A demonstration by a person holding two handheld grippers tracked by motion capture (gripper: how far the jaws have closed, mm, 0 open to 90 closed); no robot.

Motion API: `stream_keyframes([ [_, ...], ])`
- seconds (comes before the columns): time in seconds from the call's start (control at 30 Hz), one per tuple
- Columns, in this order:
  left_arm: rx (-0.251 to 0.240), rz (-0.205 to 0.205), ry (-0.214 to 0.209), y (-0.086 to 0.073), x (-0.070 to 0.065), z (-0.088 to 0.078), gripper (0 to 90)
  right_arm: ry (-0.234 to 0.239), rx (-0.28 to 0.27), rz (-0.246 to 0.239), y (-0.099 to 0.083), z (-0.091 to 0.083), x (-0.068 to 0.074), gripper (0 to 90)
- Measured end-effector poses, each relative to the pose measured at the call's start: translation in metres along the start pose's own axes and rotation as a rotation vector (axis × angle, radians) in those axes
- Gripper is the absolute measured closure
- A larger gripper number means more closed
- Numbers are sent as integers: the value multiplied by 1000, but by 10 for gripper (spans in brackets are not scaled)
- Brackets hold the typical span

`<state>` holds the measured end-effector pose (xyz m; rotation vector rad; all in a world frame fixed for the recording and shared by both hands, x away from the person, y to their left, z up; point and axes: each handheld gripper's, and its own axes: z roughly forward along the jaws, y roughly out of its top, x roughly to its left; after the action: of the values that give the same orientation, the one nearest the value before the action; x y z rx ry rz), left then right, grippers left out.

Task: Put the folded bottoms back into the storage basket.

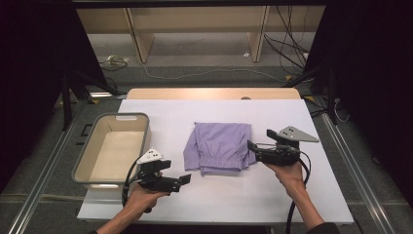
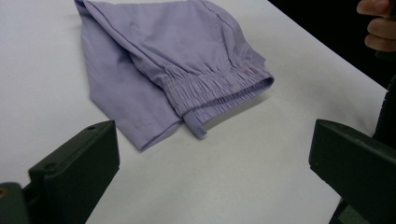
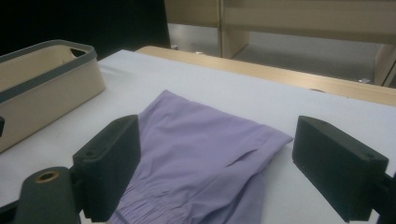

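Note:
A folded lilac garment [image 1: 219, 147] with an elastic waistband [image 2: 219, 84] lies in the middle of the white table [image 1: 292, 195]. My left gripper [image 1: 187, 179] hovers open just off the garment's near left corner, jaws pointing right, nothing between them. My right gripper [image 1: 250, 145] is open at the garment's right edge, jaws pointing left. In the right gripper view the lilac garment [image 3: 201, 158] spreads between and beyond the two jaws. In the left gripper view the garment lies ahead of the jaws, apart from them.
A beige bin with a grey rim [image 1: 97, 146] stands empty at the table's left; the same bin [image 3: 42, 88] shows in the right gripper view. Wooden shelving [image 1: 195, 29] and cables [image 1: 287, 48] lie beyond the table's far edge. A hand [image 2: 378, 23] shows top right.

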<state>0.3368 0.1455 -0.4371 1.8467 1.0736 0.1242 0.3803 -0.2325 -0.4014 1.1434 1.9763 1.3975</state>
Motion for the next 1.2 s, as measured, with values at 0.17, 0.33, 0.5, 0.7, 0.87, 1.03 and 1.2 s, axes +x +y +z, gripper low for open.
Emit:
stream_keyframes([
  [0.17,36,-29,-4,1,3,7,14,-11,9,11,1,7,-7,166],
  [0.33,74,-72,-2,3,8,16,14,-14,28,11,2,15,-11,166],
  [0.5,119,-104,-10,6,11,25,14,-21,51,14,2,26,-17,176],
  [0.7,136,-141,14,9,17,34,14,-29,71,22,1,36,-24,180],
  [0.87,149,-171,32,13,24,41,14,-41,92,22,0,44,-27,179],
  [1.03,174,-199,42,15,28,51,14,-48,113,20,0,53,-31,180],
  [1.2,193,-210,65,17,33,60,14,-58,134,25,-2,60,-35,180],
])
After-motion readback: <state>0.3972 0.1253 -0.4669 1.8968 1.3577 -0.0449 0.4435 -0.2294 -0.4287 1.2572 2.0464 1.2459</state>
